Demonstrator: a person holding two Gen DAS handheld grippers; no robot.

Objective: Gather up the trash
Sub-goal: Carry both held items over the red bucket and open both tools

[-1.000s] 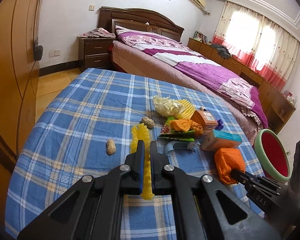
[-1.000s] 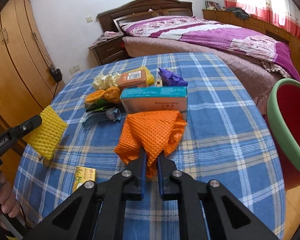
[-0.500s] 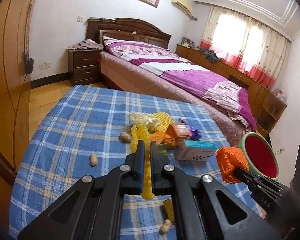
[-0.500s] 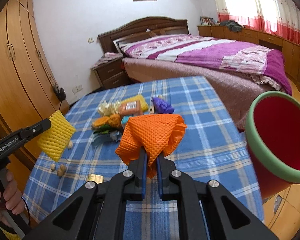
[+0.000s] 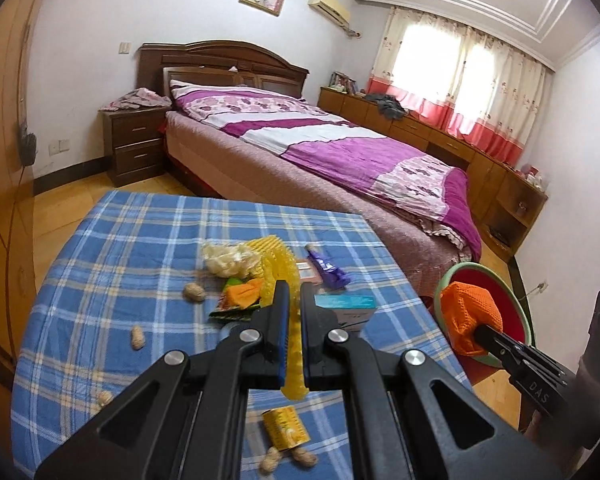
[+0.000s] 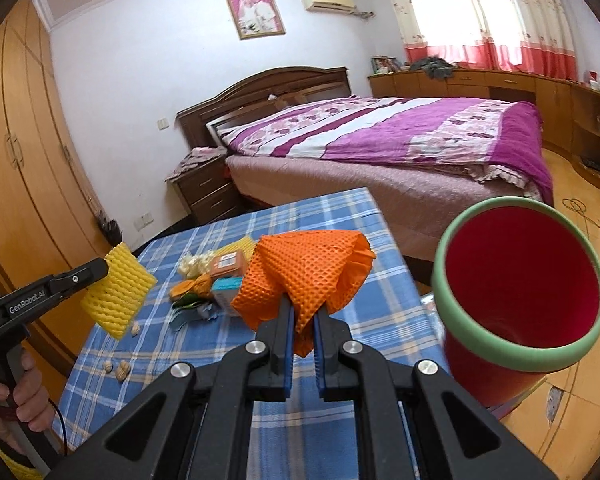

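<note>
Starting on the left: the left hand-held gripper [image 5: 294, 300] is pinched tight on a yellow foam fruit net [image 6: 118, 290], which stands edge-on between the pads in its own camera and hangs out flat and wide in the right wrist view. It's up in the air over the near-left part of the table [image 5: 112, 248], and the bin is way off to its right, past the other gripper.

Ahead of it and below, the rest of the trash sits on the blue plaid cloth — a teal box [image 5: 346, 306], a purple wrapper [image 5: 328, 272], some orange and green wrappers [image 5: 240, 296], loose peanuts [image 5: 194, 292] and a small yellow packet [image 5: 286, 428] near the front edge.

Moving right: the right hand-held gripper [image 6: 302, 320] is clamped on an orange foam net [image 6: 304, 276], bunched up and flopping over the jaw tips.

The red bin with the green rim [image 6: 518, 284] sits just right of that gripper and a little ahead, off the table's right edge, mouth tilted toward the camera. In the left wrist view the orange net already lines up in front of the bin opening [image 5: 512, 308] — though I can't tell if it's actually over the rim.

So the right hand is clearly nearer. My guess is orange goes in first with a short swing right, then yellow has to cross the whole table.
</note>
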